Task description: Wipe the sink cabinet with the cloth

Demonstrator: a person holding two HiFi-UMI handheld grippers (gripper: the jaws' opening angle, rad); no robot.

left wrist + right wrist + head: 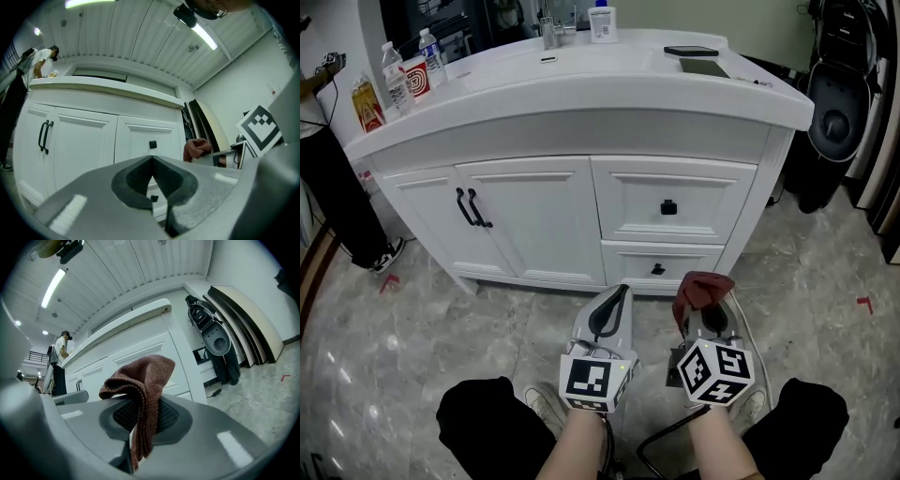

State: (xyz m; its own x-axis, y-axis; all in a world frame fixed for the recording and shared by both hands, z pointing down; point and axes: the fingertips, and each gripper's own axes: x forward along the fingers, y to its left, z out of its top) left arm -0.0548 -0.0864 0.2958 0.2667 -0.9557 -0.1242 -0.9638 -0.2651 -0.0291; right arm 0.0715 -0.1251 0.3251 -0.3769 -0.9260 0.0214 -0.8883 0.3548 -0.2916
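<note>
Right gripper low, tight on cloth

The cloth hangs with its lower end hidden between the closed jaws of the right hand-held gripper. The head view's left edge cuts off a person; only a dark leg and shoe show. Print on the 2 water bottles is too small to read. The top edge crops the white bottle.

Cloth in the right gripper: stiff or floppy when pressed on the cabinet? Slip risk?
Probably floppy: the cloth folds over and droops from the right gripper. Likely light: a pinch at one fold holds it all. Its knit texture looks grippy, so it should drag rather than skate on the smooth cabinet.
</note>
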